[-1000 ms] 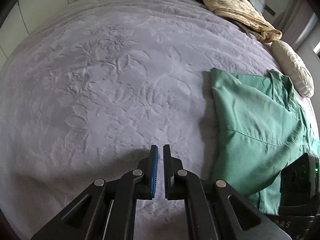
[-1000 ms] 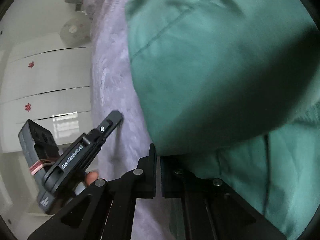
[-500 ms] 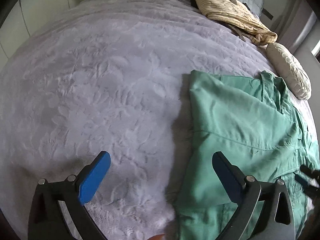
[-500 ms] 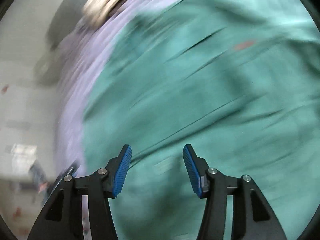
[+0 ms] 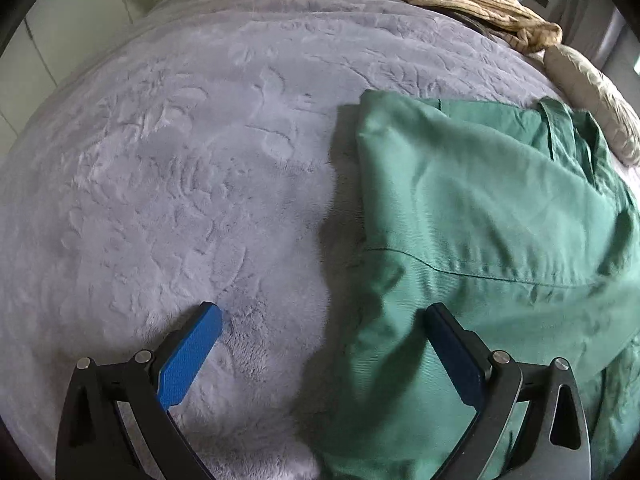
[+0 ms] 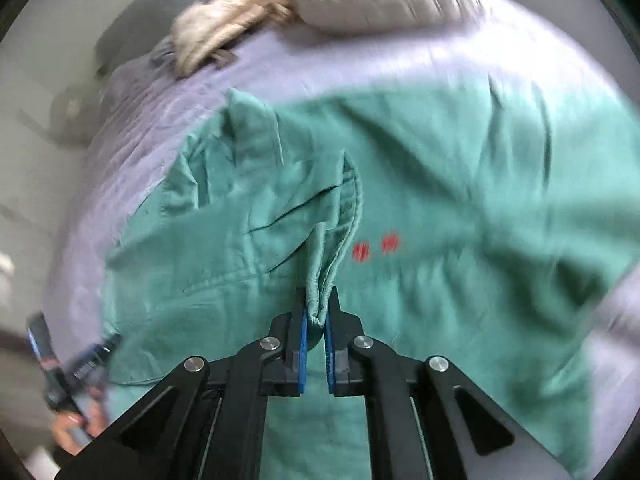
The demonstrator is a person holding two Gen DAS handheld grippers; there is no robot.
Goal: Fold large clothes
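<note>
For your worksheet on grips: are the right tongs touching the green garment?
Touching. The right wrist view shows the closing right tongs pinching a hemmed fold of the green garment between both pads.

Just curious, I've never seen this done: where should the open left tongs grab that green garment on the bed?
Probably the green garment by its near left edge, coming down from above. That folded edge lies between the open left tongs, raised off the grey bedspread, so one pad could slide beneath.
</note>
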